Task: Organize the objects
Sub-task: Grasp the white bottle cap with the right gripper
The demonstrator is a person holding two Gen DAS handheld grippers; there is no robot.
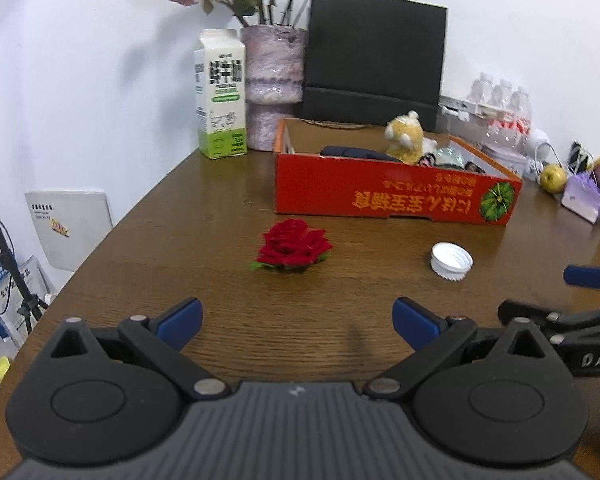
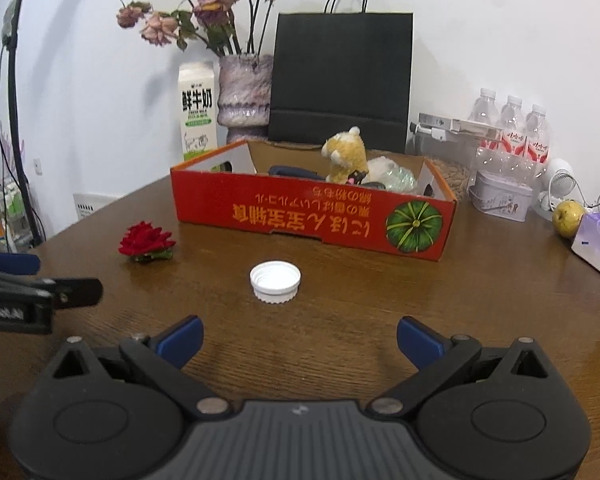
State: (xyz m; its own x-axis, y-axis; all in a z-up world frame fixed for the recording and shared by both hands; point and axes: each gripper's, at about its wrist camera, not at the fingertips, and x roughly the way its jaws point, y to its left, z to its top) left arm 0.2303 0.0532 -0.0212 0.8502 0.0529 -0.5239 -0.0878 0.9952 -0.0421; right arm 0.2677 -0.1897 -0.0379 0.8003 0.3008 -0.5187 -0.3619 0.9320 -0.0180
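A red rose head (image 1: 294,246) lies on the brown wooden table (image 1: 204,208), straight ahead of my left gripper (image 1: 298,322), which is open and holds nothing. To its right lies a white bottle cap (image 1: 451,261), open side up. In the right wrist view the cap (image 2: 275,276) sits just beyond my open, empty right gripper (image 2: 300,340), and the rose (image 2: 146,242) lies off to the left. Behind both stands a red cardboard box (image 2: 312,216) holding a yellow plush toy (image 2: 346,156), a dark object and other small items.
At the back stand a milk carton (image 2: 196,114), a vase of dried roses (image 2: 244,92) and a black paper bag (image 2: 340,80). Water bottles (image 2: 512,128), a tin (image 2: 500,198), a yellow-green fruit (image 2: 566,218) and a purple gift bag (image 2: 598,242) crowd the right side.
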